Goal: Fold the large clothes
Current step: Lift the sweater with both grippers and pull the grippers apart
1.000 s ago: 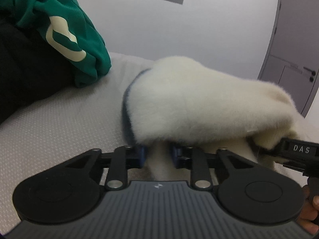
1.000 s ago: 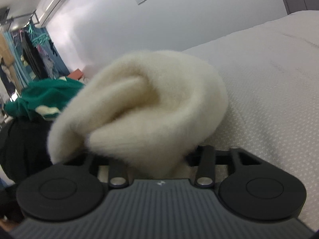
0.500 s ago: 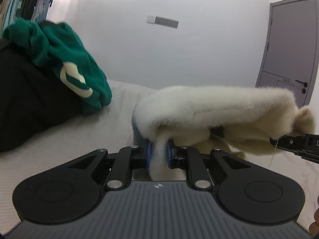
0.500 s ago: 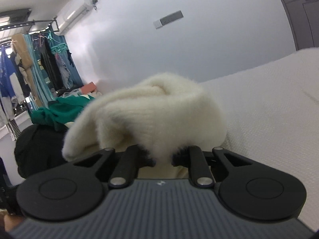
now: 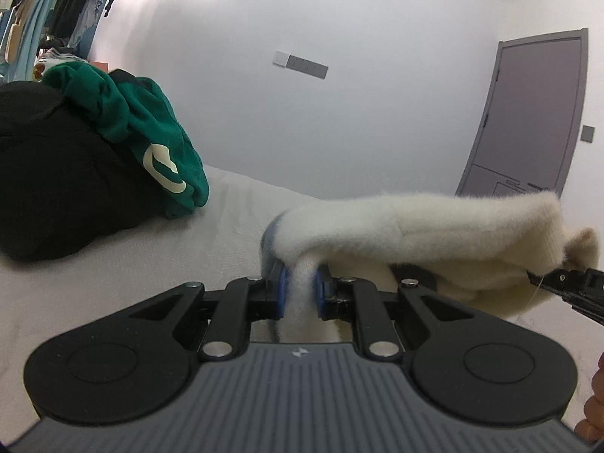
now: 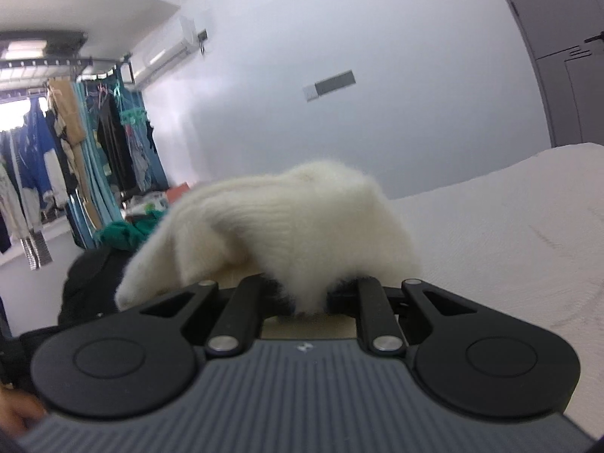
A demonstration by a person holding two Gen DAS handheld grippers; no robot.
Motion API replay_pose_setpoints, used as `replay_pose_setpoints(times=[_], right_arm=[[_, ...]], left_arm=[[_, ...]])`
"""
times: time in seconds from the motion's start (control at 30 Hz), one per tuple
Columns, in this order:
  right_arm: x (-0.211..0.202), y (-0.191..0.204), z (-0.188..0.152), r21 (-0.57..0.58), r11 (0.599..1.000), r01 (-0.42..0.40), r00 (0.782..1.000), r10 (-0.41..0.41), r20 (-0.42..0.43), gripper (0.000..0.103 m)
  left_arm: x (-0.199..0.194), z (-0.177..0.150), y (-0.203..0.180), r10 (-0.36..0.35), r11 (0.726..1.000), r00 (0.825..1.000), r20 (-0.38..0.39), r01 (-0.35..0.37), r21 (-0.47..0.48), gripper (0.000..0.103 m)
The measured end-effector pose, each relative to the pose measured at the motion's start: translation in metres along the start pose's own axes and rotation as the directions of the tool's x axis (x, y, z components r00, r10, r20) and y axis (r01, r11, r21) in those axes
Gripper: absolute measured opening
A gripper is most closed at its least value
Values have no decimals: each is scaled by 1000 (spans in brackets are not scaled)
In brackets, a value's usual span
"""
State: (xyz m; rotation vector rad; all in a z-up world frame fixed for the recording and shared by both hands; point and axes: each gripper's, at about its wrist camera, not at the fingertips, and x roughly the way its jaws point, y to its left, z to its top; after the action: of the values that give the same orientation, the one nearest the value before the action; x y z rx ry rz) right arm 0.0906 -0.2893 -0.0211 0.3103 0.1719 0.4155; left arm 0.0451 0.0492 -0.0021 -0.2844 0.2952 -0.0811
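Holding now: the fluffy cream-white knitted sweater point(image 5: 422, 226), pinched in both of my grippers and raised off the white textured bed cover point(image 5: 113, 294).
Left gripper point(image 5: 300, 288): jaws narrow, the blue pads pressing on a thin fold of the cream fabric; the rest of the garment stretches from there to the right.
Right gripper point(image 6: 309, 296): jaws narrow too, closed on another tuft of the same sweater; the pads themselves are hidden by the fluff.
Where the sweater is: hanging between my two grippers, bunched and drooping, just above the bed cover. I cannot tell if some part touches the cover.
Done, as I judge: the garment is picked up at two points.
Left to do: no neat fold is visible, so spreading it flat, folding sleeves and body, and smoothing remain.
Other clothes: a green sweatshirt with a cream patch point(image 5: 151, 139) lies on a black garment heap point(image 5: 64, 173) well to the left, both unfolded, so I think they wait their turn.
Room behind: a white wall and a grey door point(image 5: 528, 113).
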Motion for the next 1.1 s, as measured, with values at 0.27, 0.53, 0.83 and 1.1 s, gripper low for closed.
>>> replay_pose_setpoints(times=[0.27, 0.53, 0.83, 1.1], right_arm=[[-36, -3, 2, 17, 999, 34, 999, -34, 36, 15], [7, -32, -18, 123, 980, 157, 978, -136, -160, 15], [86, -48, -61, 74, 952, 298, 877, -242, -414, 15], [129, -54, -93, 45, 935, 351, 822, -285, -493, 17]], left_arm=[[-58, -10, -10, -38, 999, 999, -28, 37, -34, 17], [-28, -28, -11, 13, 1000, 993, -119, -15, -17, 18], [32, -49, 18, 91, 990, 961, -261, -117, -84, 19], [67, -59, 21, 146, 987, 941, -306, -161, -26, 19]])
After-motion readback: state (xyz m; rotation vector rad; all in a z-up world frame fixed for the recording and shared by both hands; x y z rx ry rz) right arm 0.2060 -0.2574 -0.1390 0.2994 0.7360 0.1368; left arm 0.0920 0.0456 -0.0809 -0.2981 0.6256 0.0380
